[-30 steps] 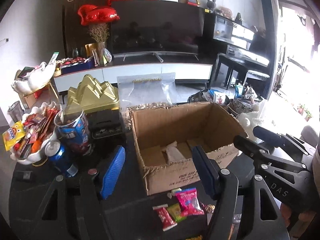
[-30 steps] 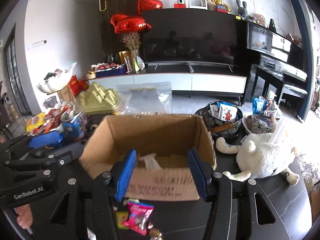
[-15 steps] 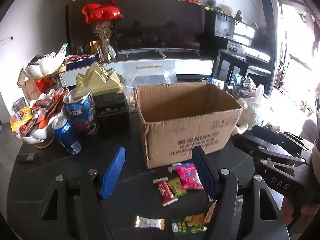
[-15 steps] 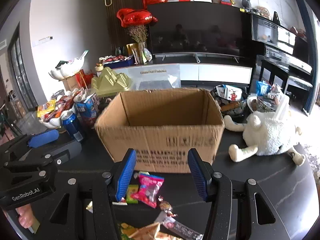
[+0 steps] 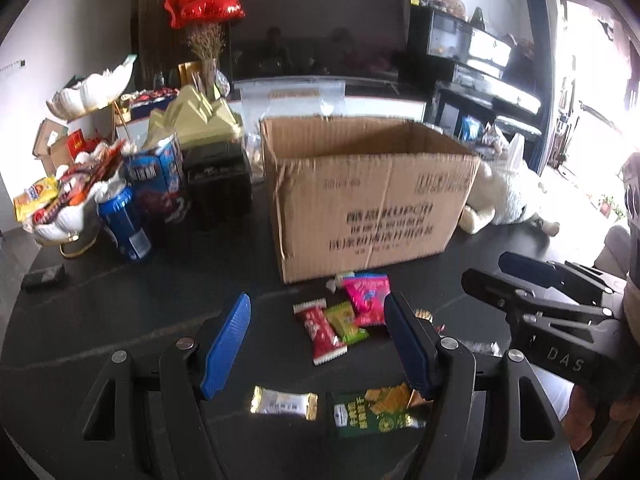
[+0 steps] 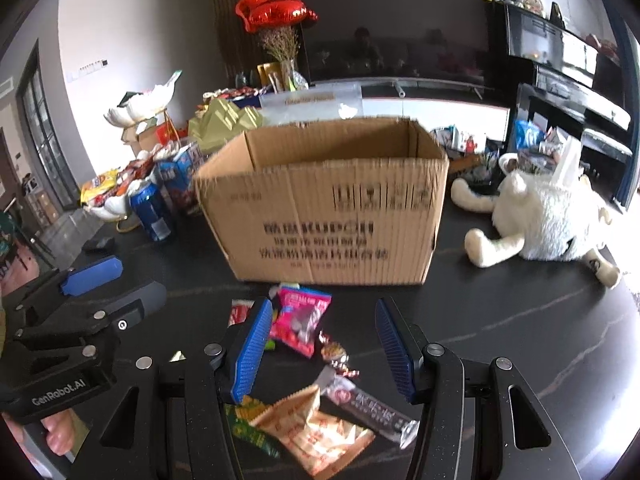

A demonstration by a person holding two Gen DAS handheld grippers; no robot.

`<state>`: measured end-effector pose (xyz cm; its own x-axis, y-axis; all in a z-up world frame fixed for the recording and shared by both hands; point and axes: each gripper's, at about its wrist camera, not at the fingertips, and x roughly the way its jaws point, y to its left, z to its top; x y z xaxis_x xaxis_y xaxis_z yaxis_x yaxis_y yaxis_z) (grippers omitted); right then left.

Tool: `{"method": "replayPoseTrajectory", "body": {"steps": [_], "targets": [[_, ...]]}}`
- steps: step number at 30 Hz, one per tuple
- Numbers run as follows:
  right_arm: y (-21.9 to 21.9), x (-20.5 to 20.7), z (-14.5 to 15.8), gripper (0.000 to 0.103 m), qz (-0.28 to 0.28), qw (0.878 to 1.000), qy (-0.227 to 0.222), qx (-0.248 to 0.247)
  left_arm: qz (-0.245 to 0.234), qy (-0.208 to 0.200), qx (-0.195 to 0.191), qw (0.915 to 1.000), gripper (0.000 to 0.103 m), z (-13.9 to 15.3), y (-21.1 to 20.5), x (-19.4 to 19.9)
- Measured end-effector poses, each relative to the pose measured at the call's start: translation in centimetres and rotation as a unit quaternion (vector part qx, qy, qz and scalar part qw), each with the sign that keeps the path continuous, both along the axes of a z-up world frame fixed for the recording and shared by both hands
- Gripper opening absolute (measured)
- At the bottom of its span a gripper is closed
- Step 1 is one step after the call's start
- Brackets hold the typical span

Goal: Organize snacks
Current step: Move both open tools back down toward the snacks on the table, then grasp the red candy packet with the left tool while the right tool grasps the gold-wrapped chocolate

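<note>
An open cardboard box (image 5: pixel 368 196) (image 6: pixel 332 208) stands on the black table. Loose snacks lie before it: a pink packet (image 5: pixel 366 294) (image 6: pixel 300 314), a red wrapper (image 5: pixel 320 330), a green candy (image 5: pixel 345 322), a silver bar (image 5: pixel 284 402) and a green cracker pack (image 5: pixel 370 410). My left gripper (image 5: pixel 318 344) hangs open above the red and green ones, nothing between its blue pads. My right gripper (image 6: pixel 318 348) is open too, over the pink packet, small candies (image 6: pixel 336 354), an orange bag (image 6: pixel 316 432) and a dark bar (image 6: pixel 370 406).
A blue can (image 5: pixel 124 224), a blue carton (image 5: pixel 158 178), a black box (image 5: pixel 218 184) and a white bowl of snacks (image 5: pixel 60 208) crowd the table's left. A white plush toy (image 6: pixel 552 216) lies to the right of the box. A small black block (image 5: pixel 42 278) sits far left.
Both grippers have sunk and drawn back from over the box. Its inside has gone out of sight, its printed front fills more of both views, and more snacks show below the fingers.
</note>
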<state>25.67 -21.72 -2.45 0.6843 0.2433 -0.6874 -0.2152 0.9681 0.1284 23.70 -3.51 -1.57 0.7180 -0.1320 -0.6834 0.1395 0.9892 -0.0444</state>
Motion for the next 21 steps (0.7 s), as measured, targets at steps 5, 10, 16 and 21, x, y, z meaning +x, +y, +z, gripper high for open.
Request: {"method": "replayPoseTrajectory", "body": {"steps": [5,10,16,21], "targets": [[0.2,0.6,-2.0,0.055,0.007,0.999,0.031,0.003,0.001,0.027,-0.009,0.9996,0.067,-2.1,0.2,0.4],[0.6,1.3,-3.9,0.055,0.013,0.998,0.06,0.0,0.003,0.047,-0.011,0.9988,0.062,-3.7,0.4,1.2],[0.5,2.0,-5.3,0.055,0.015,0.996,0.082,0.0,0.001,0.068,-0.022,0.9975,0.058,-5.3,0.4,2.0],[0.4,2.9,-6.7,0.049,0.012,0.995,0.101,0.0,-0.004,0.092,-0.034,0.9952,0.05,-6.8,0.3,2.9]]}}
